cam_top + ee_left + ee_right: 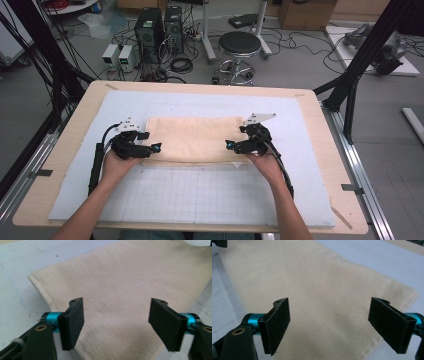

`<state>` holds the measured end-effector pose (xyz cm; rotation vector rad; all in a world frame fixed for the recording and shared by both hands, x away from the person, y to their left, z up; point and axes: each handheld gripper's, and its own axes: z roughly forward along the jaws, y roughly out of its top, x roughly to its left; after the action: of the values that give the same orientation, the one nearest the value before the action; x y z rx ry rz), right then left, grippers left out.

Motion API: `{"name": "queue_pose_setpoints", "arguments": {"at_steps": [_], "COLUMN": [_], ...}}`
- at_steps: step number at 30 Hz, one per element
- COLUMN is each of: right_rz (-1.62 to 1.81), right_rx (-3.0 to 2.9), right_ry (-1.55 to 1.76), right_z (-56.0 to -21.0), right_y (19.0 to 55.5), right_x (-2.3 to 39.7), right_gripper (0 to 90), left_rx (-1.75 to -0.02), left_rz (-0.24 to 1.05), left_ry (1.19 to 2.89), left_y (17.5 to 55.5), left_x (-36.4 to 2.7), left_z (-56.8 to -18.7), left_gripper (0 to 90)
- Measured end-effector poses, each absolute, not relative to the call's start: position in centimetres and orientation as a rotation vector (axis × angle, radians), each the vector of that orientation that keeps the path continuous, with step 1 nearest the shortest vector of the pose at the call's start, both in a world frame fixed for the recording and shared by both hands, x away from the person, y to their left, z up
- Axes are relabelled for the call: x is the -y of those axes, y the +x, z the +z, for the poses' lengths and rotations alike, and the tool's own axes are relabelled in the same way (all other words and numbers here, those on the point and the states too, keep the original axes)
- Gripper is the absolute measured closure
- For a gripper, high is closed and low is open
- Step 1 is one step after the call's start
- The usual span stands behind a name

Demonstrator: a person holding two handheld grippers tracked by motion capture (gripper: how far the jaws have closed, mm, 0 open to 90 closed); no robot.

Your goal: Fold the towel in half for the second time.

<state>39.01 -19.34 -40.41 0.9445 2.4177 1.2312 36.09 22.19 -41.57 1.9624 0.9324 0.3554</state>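
Wooden counter (pixel 65 150) under a pale grid mat (pixel 210 195), with cables, power supplies and a stool (pixel 239 47) on the floor beyond. On the mat lies a cream towel (pixel 192 137), folded into a wide flat band, set across the middle between the two hands. Left claw (pixel 152 148) hovers at the towel's left end and right claw (pixel 231 145) at its right end; both stand spread, with nothing between the pads. In the left gripper view the black pads (pixel 72 321) hang over the towel (pixel 125 290) without pressing on it, and the right gripper view shows the same over the towel (pixel 317 290) there. Handling judgement: the towel is light, soft and limp, with a nappy terry face that should grip well on the pads and will not slip readily. It has no stiffness, so any unsupported span will sag and the fold may fall open if only the top layer is taken. Best hold is at the two short ends, near the corners, pinching all layers together at the hemmed edge. Lifting both ends evenly should keep the band taut. Nothing here is fragile.
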Motion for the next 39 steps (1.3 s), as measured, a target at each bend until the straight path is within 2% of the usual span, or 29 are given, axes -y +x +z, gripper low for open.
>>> {"name": "queue_pose_setpoints", "arguments": {"at_steps": [4,12,30,39], "right_rz": [1.211,1.216,1.230,1.224], "right_rx": [-2.425,-2.388,-2.353,-2.334], "right_ry": [0.930,0.886,0.952,0.930], "right_z": [-39.9,-38.9,-40.0,-40.1], "right_y": [38.3,36.5,34.4,33.1], "right_x": [19.2,19.9,21.9,22.4], "right_gripper": [12.7,12.1,12.0,12.0], "left_rx": [-0.911,-0.890,-0.895,-0.879], "left_rz": [0.348,0.362,0.362,0.352], "left_ry": [1.954,1.969,1.942,1.960], "left_y": [35.3,33.4,31.8,31.3], "left_x": [-22.8,-23.5,-24.6,-24.2], "left_z": [-41.4,-40.9,-40.8,-41.1], "left_gripper": [23.4,14.3,12.3,8.3]}}
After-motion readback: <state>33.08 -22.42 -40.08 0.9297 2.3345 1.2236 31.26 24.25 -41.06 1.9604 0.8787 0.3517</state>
